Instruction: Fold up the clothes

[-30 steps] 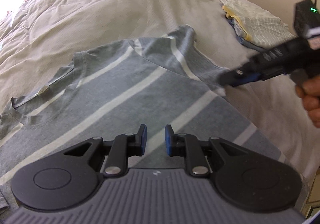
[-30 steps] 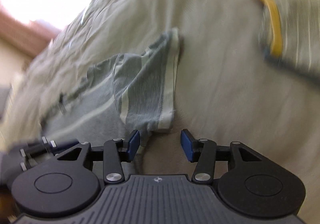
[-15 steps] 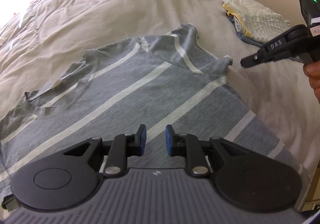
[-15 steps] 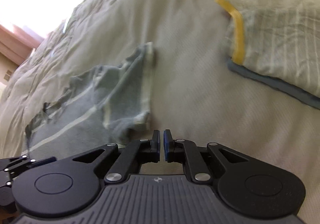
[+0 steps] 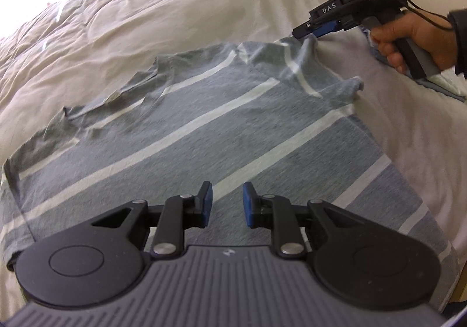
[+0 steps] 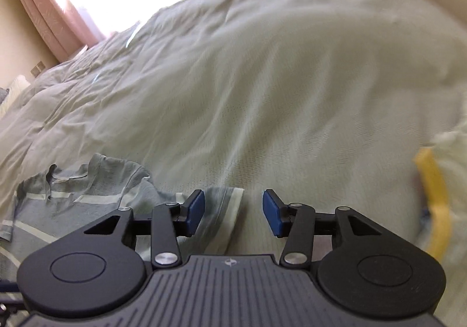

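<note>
Grey white-striped T-shirt (image 5: 204,134) lay spread on a beige bedcover (image 5: 175,20). Left gripper (image 5: 227,204) hovered above its lower part, jaws slightly apart, nothing between them. Right gripper (image 5: 306,29), in a person's hand (image 5: 408,38), met the sleeve (image 5: 306,64) edge.

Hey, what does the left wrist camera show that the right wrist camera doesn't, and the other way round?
Only the left wrist view shows the person's hand holding the right hand-held gripper at the sleeve, and the striped shirt's whole body. Only the right wrist view shows the pink curtain and bright window. Both show the grey striped shirt on the beige bedspread, and each its own open hand-held gripper, the left over the shirt.
</note>
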### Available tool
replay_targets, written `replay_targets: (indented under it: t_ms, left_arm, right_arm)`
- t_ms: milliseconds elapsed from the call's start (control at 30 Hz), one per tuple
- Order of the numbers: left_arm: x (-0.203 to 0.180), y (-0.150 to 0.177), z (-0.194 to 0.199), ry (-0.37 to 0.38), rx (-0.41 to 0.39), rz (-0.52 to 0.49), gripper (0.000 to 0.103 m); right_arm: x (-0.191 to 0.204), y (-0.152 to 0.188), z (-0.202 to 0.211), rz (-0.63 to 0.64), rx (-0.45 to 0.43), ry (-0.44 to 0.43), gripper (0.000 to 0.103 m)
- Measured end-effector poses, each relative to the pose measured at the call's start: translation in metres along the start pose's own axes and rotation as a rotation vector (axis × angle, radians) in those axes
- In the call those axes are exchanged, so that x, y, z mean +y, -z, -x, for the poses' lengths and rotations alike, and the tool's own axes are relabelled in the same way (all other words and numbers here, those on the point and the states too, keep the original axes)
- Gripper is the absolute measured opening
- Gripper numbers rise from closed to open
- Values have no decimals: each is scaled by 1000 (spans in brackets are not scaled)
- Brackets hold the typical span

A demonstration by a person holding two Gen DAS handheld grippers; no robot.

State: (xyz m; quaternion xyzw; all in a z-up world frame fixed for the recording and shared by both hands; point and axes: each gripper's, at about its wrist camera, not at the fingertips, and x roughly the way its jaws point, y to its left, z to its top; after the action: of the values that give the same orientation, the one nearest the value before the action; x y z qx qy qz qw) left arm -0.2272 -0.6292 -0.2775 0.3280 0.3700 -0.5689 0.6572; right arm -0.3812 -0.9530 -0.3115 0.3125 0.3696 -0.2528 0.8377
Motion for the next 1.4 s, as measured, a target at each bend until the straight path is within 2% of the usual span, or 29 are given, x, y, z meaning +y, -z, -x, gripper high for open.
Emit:
replay_targets:
  t_ms: [67, 233, 300, 367, 433, 600, 733, 800, 933, 1033, 1067, 1100, 1133, 1167, 1200, 1267, 1400]
  left_arm:
    - [2, 1, 0, -11, 7, 15, 18]
    - [8, -1, 4, -40, 6, 38, 18]
    - [13, -2, 8, -54, 8, 49, 18]
    - [19, -1, 13, -78, 11, 53, 20]
    - [25, 1, 20, -106, 16, 55, 23]
    - [60, 18, 34, -230, 54, 51, 23]
    - [91, 39, 37, -365, 102, 17, 37]
    - [106, 49, 33, -421, 127, -11, 44]
    - [135, 64, 21, -468, 123, -45, 55]
    - [156, 75, 14, -465, 93, -67, 57]
    - [165, 77, 15, -434, 75, -60, 53]
    - [173, 79, 16, -403, 57, -51, 45]
    - [186, 80, 21, -355, 37, -15, 26]
    - [198, 81, 26, -307, 17, 20, 17]
    - [211, 82, 31, -260, -3, 55, 16]
    - [239, 85, 45, -217, -42, 99, 5]
    - [300, 93, 67, -196, -91, 138, 5]
  right_arm:
    - [3, -6, -6, 39, 31, -3, 2]
    - [10, -12, 14, 136, -78, 68, 1]
    - [16, -8, 8, 192, -66, 117, 7]
    - [16, -4, 1, 208, -31, 173, 22]
    - [17, -3, 4, 195, -46, 230, 27]
    - [37, 9, 30, 237, -129, 318, 27]
    - [74, 29, 53, 293, -158, 256, 31]
    - [97, 40, 57, 299, -143, 215, 31]
    - [150, 64, 52, 308, -100, 155, 32]
    - [191, 79, 42, 304, -69, 136, 32]
    - [205, 84, 39, 302, -60, 135, 33]
    - [219, 89, 36, 303, -52, 139, 33]
    - [233, 93, 33, 305, -46, 144, 33]
    - [248, 98, 32, 309, -42, 152, 33]
    - [262, 102, 30, 313, -36, 157, 33]
    - [292, 112, 26, 323, -24, 166, 33]
    - [359, 135, 16, 344, 8, 135, 34]
